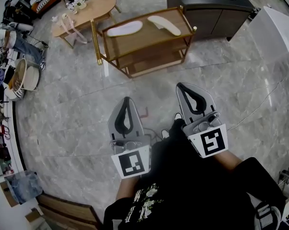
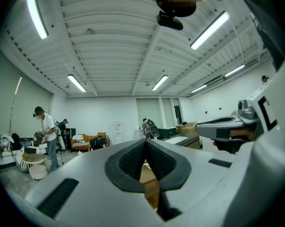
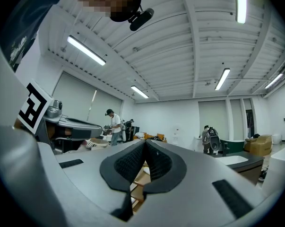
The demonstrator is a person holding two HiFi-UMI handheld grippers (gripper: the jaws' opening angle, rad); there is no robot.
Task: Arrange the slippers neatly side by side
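Two white slippers lie on the top shelf of a wooden rack [image 1: 134, 40]: the left slipper [image 1: 124, 29] and the right slipper [image 1: 164, 24], apart and angled toward each other. My left gripper [image 1: 127, 101] and right gripper [image 1: 182, 86] hover over the floor well short of the rack, both shut with nothing between the jaws. In the left gripper view the left gripper [image 2: 145, 142] shows its tips pressed together, with a bit of the wooden rack [image 2: 149, 178] behind them. The right gripper [image 3: 145, 142] in its own view looks the same.
A dark cabinet [image 1: 209, 6] stands behind the rack at the right. A low oval wooden table [image 1: 84, 13] is at the back left. Clutter and baskets [image 1: 19, 78] line the left wall. A cable [image 1: 259, 104] runs over the marble floor at right. People stand far off [image 2: 47, 136].
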